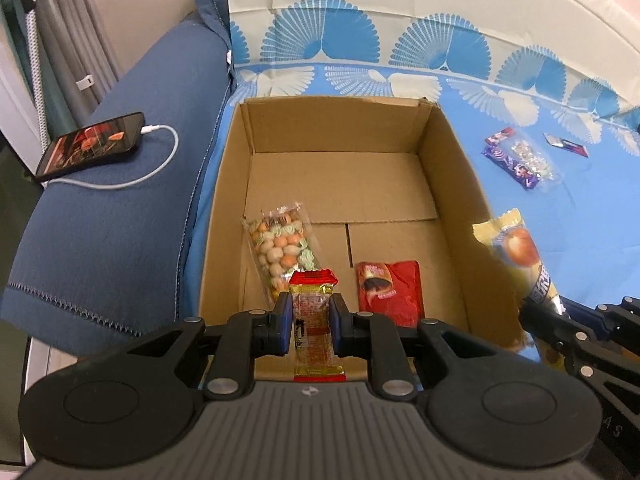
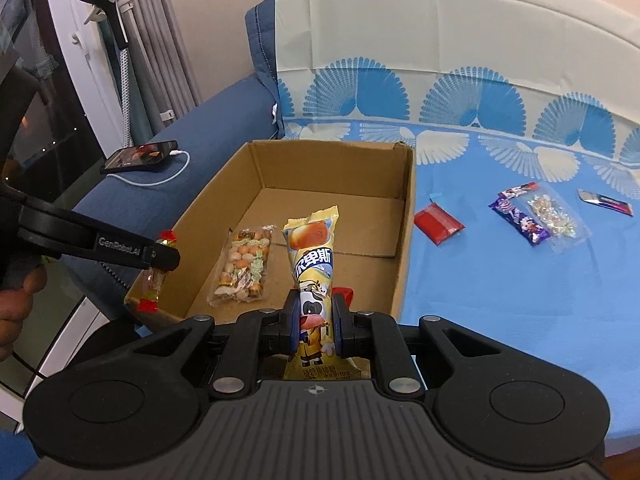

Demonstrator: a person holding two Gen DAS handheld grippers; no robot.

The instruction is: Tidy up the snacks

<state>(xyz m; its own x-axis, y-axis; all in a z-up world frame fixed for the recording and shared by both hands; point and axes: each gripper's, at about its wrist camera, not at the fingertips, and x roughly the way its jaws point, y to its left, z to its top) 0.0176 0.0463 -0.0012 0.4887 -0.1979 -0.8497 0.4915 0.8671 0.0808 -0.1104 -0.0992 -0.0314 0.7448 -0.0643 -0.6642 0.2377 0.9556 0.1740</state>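
Observation:
My left gripper [image 1: 311, 308] is shut on a clear snack bar with red and gold ends [image 1: 313, 328], held over the near edge of an open cardboard box [image 1: 340, 128]. The box holds a clear bag of mixed round snacks [image 1: 282, 248] and a red packet [image 1: 390, 292]. My right gripper [image 2: 316, 316] is shut on a tall yellow bread packet [image 2: 312, 264], held upright over the box's [image 2: 332, 160] near right corner. The left gripper [image 2: 160, 258] shows at the left in the right wrist view.
The box stands on a blue patterned sheet [image 2: 500, 280]. To its right lie a red packet [image 2: 438, 224], a purple bar [image 2: 520, 216], a clear candy bag [image 2: 556, 212] and a dark bar [image 2: 606, 201]. A charging phone [image 1: 92, 146] lies on the blue armrest [image 1: 108, 240].

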